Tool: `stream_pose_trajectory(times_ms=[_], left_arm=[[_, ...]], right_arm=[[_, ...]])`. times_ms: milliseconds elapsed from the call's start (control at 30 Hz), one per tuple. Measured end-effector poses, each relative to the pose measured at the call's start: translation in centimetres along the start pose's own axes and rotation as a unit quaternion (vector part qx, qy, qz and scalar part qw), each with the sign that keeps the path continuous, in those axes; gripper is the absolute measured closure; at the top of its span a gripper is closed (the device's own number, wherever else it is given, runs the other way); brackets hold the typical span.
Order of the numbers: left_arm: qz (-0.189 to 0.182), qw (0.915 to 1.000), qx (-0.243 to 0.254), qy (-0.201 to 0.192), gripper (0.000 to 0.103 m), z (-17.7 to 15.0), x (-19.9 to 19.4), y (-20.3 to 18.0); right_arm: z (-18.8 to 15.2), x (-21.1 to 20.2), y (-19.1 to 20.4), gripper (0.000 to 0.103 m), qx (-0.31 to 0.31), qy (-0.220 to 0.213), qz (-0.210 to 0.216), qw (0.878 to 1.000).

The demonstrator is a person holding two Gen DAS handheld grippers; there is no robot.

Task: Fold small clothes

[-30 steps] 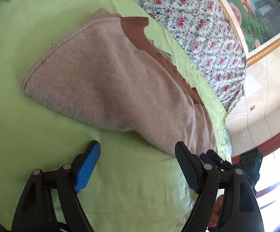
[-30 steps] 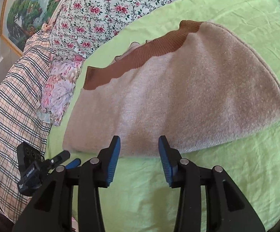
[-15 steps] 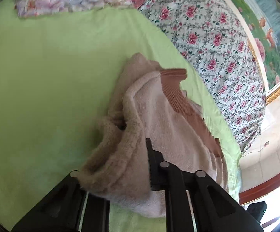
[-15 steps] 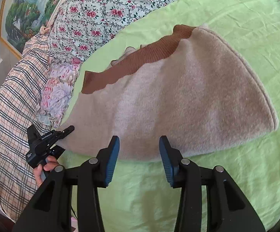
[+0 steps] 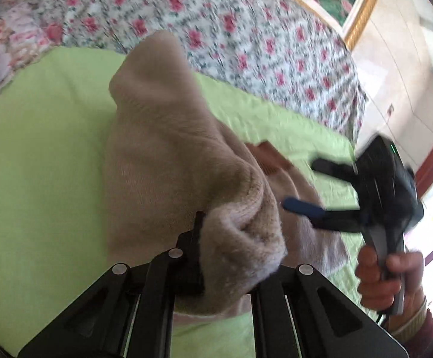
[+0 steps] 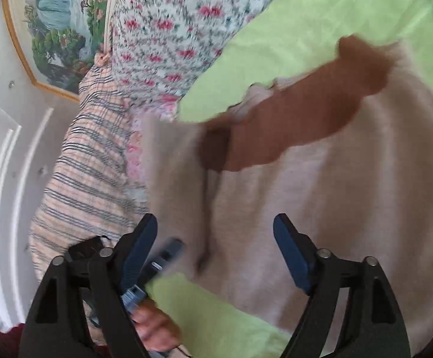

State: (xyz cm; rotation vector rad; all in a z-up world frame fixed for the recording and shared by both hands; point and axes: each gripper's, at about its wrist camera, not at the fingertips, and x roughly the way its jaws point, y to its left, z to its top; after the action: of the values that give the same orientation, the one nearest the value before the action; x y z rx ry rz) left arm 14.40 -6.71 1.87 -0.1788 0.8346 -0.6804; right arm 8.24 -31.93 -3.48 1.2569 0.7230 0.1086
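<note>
A beige knit garment (image 5: 168, 155) with a brown ribbed band (image 6: 300, 119) lies on the green bed sheet (image 5: 31, 179). My left gripper (image 5: 231, 238) is shut on a bunched edge of the garment and lifts it off the sheet. My right gripper (image 6: 216, 244) is open wide, its blue pads (image 6: 291, 253) just above the beige cloth (image 6: 351, 208). It also shows in the left wrist view (image 5: 303, 185), open, beside the lifted fold. Both views are blurred by motion.
A floral quilt (image 5: 246, 29) lies along the far side of the bed. A checked blanket (image 6: 91, 173) is piled at the left in the right wrist view. A framed painting (image 6: 58, 35) hangs on the wall behind.
My left gripper closed on the garment's edge and has lifted it up and over toward the right. My right gripper opened wider and moved forward over the cloth.
</note>
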Motion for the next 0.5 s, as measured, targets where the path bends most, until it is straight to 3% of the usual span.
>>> stream_pose_trajectory(times_ms=[200,233,267,333,400,500], left_arm=[[-0.002,0.9997,0.008,0.021,0.096,-0.9,1.2,-0.3],[0.001,0.9997,0.013,0.023,0.096,-1.0,1.4,-0.6],[0.005,0.9995,0.019,0.023,0.096,-1.1,1.4,-0.7],[0.017,0.9989,0.036,0.022,0.096,-1.0,1.1,-1.2],[0.012,0.9986,0.048,0.017,0.096,-0.4,0.9,-2.3],[-0.022,0.9978,0.061,0.008,0.096,0.4,0.5,-4.3]], right_arm=[[3.8,8.0,0.5,0.022,-0.012,0.051,-0.014,0.999],[4.2,8.5,1.0,0.031,-0.027,0.048,-0.026,0.998],[4.8,9.0,1.5,0.055,-0.045,0.043,-0.049,0.997],[5.8,9.3,2.5,0.084,-0.069,0.033,-0.081,0.994],[6.2,7.8,3.9,0.085,-0.094,0.016,-0.076,0.993],[5.8,3.7,6.2,0.086,-0.159,-0.016,-0.109,0.981]])
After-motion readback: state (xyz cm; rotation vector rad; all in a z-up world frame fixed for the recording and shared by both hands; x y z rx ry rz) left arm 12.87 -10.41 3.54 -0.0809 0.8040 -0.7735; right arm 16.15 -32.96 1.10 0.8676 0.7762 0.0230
